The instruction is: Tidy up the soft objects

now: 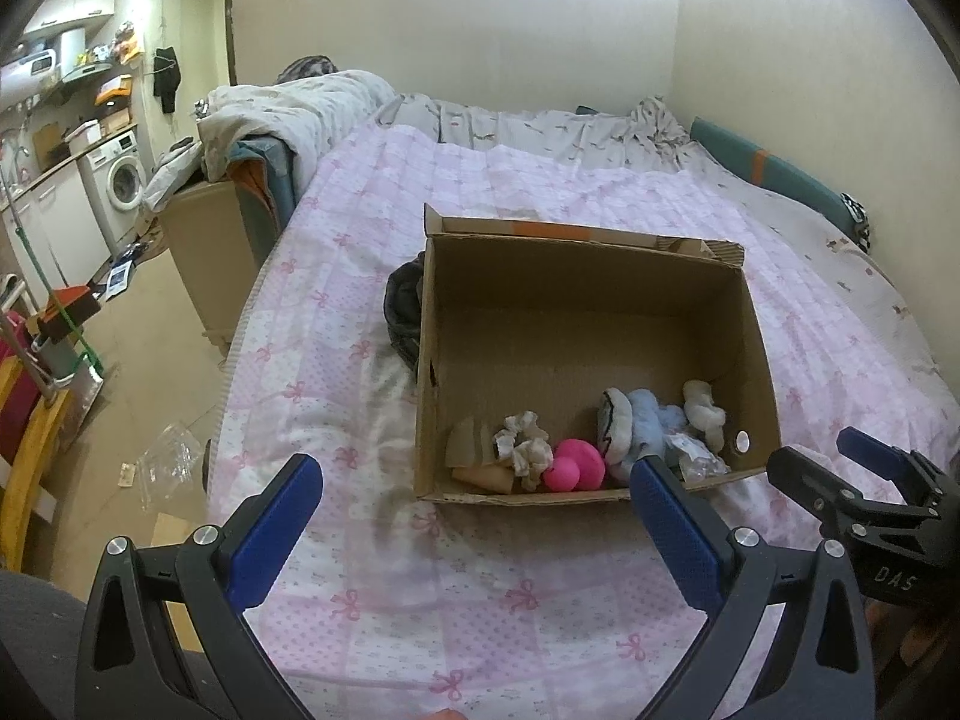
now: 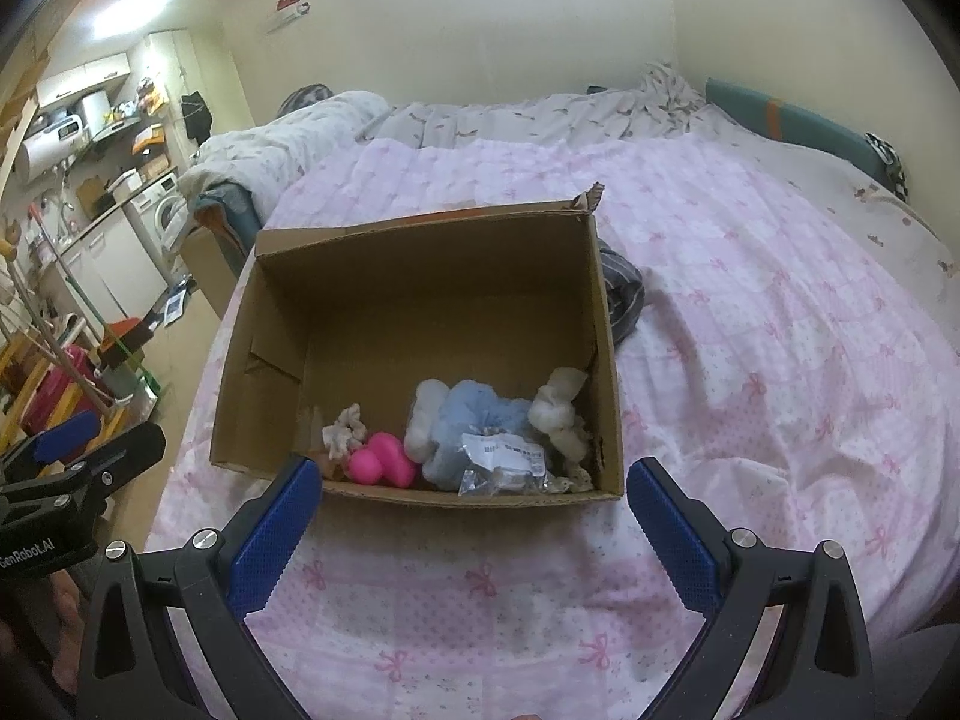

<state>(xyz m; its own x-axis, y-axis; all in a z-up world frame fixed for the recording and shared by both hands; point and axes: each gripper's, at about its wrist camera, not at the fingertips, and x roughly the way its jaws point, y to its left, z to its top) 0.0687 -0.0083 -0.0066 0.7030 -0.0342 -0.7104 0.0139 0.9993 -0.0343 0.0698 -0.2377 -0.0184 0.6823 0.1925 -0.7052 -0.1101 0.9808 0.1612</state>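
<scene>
Pink bedspread (image 2: 750, 330) bears cardboard box (image 2: 432, 288) holding soft toys (image 2: 474, 426).

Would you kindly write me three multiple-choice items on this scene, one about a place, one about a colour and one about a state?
1. Where do the soft objects lie in the cardboard box?
A. Along the far wall
B. Along the near wall
C. Spread over the whole floor

2. What colour is the toy beside the blue plush?
A. Pink
B. Green
C. Yellow

3. How does the right gripper stand?
A. Shut on the plush
B. Shut on nothing
C. Open, holding nothing

Answers:
1 B: the pile sits against the wall nearest the cameras, with the far floor bare.
2 A: it is bright pink.
3 C: its fingers are wide apart over the pink bedspread, as are those of the left gripper.
</scene>
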